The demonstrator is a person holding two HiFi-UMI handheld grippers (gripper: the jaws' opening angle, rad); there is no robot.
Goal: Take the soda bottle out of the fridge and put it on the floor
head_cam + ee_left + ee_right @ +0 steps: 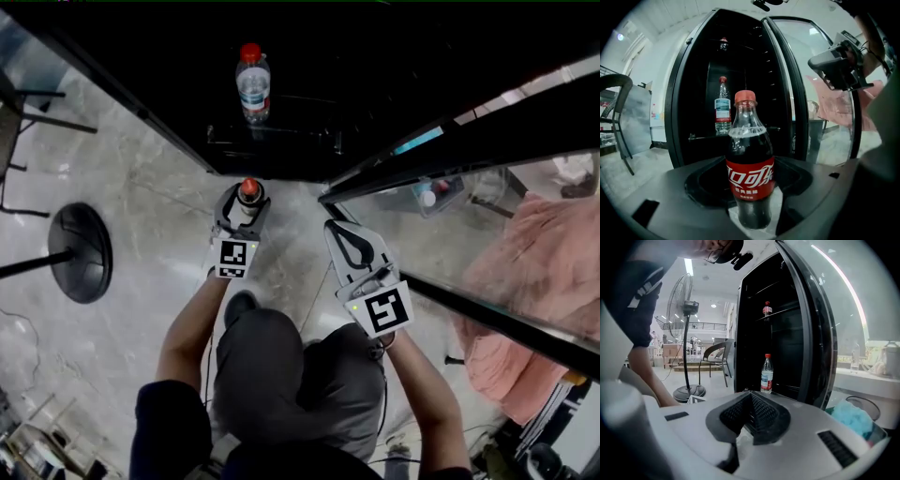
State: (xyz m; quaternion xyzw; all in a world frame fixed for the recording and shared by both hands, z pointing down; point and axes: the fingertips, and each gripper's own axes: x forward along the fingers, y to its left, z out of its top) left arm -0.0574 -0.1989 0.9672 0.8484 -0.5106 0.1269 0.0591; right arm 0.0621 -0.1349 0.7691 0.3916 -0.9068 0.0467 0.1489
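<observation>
The black fridge (309, 56) stands open. Its inside is so dark that little more than one wire shelf (701, 137) can be made out, and the head view cuts off its top. Its glass door (487, 117) swings out to the person's right. Through the pane a pink cloth (544, 272) and a clear tub show only as blurred shapes. The pale marbled floor (141, 187) spreads in front, partly covered by the person's (281, 375) dark trousers and sleeves. To the left a standing fan's round base (81, 253) rests on it, well apart from the fridge. A chair (715, 355) stands beyond the fan, its legs partly behind the fridge's edge.

The left gripper (244, 208) is held in front of the open fridge, its fingers closed round the lower body of the soda bottle (750, 178), which stands upright. From above only the red cap and shoulder show. The jaws hide most of its base, so contact with the floor cannot be judged.

The right gripper (751, 418) hangs just beside the door's edge, its ribbed pads pressed together with nothing between them.

A water bottle (253, 82) with a red cap stands upright on the shelf, straight behind the soda bottle. Higher up sits a small dark bottle (766, 309), too small to read.
</observation>
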